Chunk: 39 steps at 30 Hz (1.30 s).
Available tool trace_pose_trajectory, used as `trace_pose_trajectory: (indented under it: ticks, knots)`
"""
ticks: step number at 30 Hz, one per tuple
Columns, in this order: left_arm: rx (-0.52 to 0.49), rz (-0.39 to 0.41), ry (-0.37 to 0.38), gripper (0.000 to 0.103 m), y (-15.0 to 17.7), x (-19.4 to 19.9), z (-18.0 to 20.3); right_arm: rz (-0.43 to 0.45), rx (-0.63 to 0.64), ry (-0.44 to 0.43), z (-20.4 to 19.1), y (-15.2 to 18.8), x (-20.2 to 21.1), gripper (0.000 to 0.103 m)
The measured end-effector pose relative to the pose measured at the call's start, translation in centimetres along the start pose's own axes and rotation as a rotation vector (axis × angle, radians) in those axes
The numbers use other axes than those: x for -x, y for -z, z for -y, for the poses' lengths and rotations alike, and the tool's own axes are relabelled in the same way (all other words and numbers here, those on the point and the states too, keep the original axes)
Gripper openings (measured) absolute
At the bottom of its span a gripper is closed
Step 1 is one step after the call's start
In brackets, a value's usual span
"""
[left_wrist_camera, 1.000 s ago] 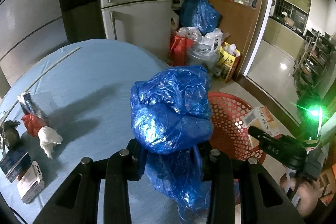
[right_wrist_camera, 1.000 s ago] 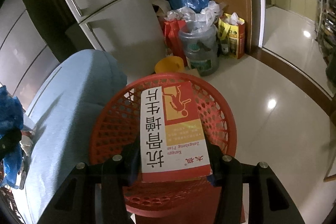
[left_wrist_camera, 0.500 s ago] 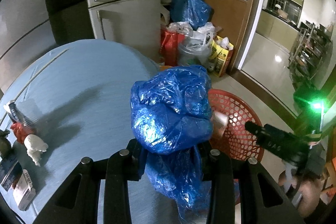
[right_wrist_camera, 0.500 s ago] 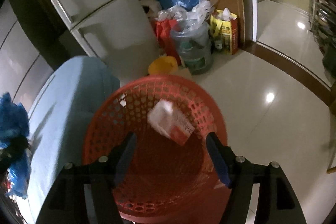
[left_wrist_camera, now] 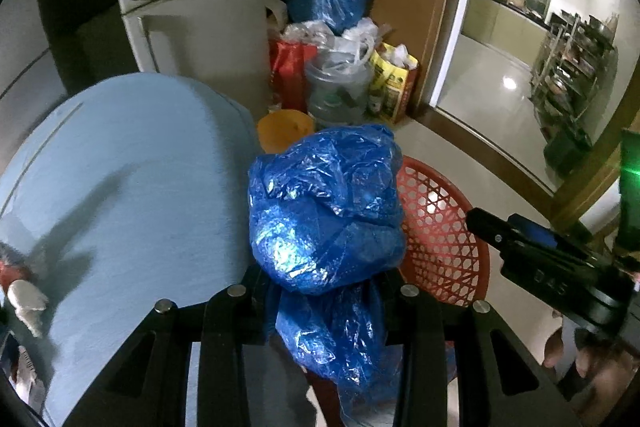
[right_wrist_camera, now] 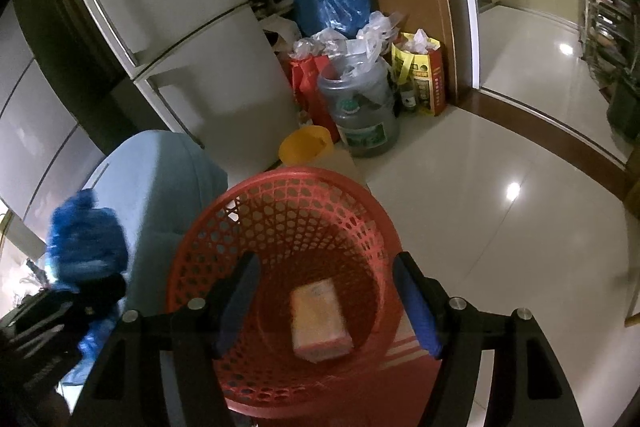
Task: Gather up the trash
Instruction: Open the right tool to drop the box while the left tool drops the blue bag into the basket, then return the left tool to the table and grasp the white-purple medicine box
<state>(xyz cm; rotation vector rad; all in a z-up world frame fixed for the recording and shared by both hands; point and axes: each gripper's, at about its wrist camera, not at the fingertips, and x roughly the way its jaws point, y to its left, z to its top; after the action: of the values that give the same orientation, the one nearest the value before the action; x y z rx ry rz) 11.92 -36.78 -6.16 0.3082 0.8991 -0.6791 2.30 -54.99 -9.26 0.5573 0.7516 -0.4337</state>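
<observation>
Left gripper (left_wrist_camera: 326, 303): clenched on a crumpled blue plastic bag (left_wrist_camera: 324, 211), carried over the table (left_wrist_camera: 128, 163) edge toward the basket.
Right gripper (right_wrist_camera: 326, 307): jaws had just been opening, nothing between them, poised above the red basket (right_wrist_camera: 280, 211).
Box (right_wrist_camera: 320, 319): lay on the basket floor.
Step in hand: likely bringing the bag to the bin.
Next move: probably centre the bag over the rim, then let go.

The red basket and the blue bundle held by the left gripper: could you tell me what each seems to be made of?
Red basket: apparently moulded plastic, judging by its uniform lattice holes and slight sheen. Blue bundle: thin plastic film, probably a bag, crinkled, glossy and partly translucent.
</observation>
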Motion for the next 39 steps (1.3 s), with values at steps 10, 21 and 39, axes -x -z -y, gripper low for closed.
trace_pose_trajectory:
  ticks: [10, 21, 39]
  knots:
    - [-0.013, -0.067, 0.033, 0.041, -0.4, -2.7, 1.3, 0.009, -0.024, 0.015, 1.2, -0.1, 0.7, 0.072]
    - [0.047, -0.032, 0.019, 0.076, -0.7, -0.8, -0.8, 0.017, -0.022, 0.009, 1.0, -0.2, 1.0, 0.072]
    - [0.281, 0.085, -0.15, 0.079, 6.5, 9.9, -13.6, -0.012, 0.141, -0.108, -8.6, 1.8, 0.9, 0.072]
